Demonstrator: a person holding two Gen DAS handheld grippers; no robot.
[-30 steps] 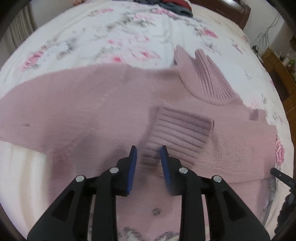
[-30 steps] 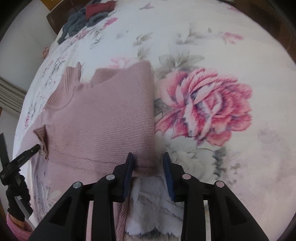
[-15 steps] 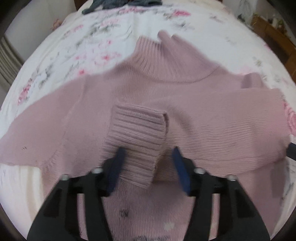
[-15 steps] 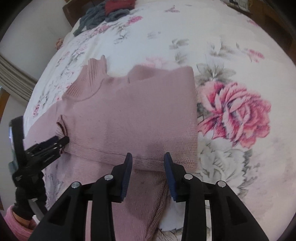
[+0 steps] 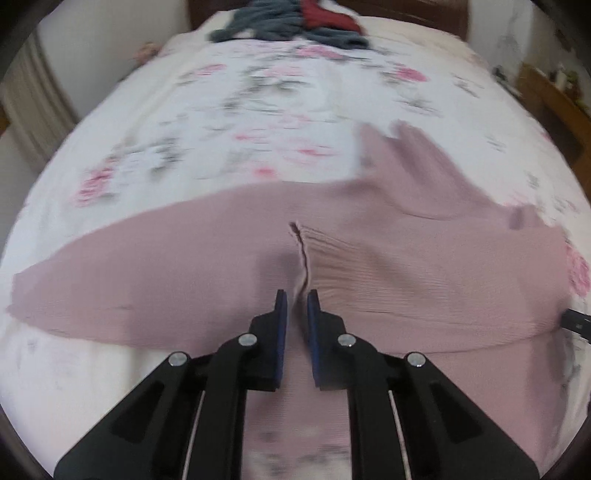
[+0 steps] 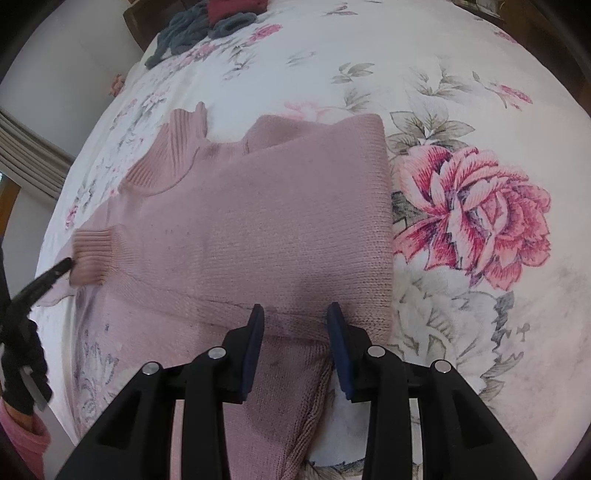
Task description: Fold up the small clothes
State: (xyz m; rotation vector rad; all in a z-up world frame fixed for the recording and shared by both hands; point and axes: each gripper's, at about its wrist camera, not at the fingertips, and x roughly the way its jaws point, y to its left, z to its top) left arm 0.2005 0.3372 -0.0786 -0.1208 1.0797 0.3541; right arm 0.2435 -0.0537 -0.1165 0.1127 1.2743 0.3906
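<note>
The pink sweater point(image 6: 280, 236) is lying flat on the floral bedspread point(image 6: 461, 92), 1 sleeve already folded across the body. You are pinching its ribbed cuff point(image 5: 306, 273) with the left gripper point(image 5: 294, 301), jaws nearly closed; the right gripper point(image 6: 295, 314) is hovering open over the fold's edge. The other sleeve and body folds are, I judge, remaining

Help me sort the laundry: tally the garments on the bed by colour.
Pink: 1, the sweater spread out in front
Grey-blue: 1 heap at the far end; pieces cannot be told apart
Dark red: 1 on that heap
Total: 3
</note>
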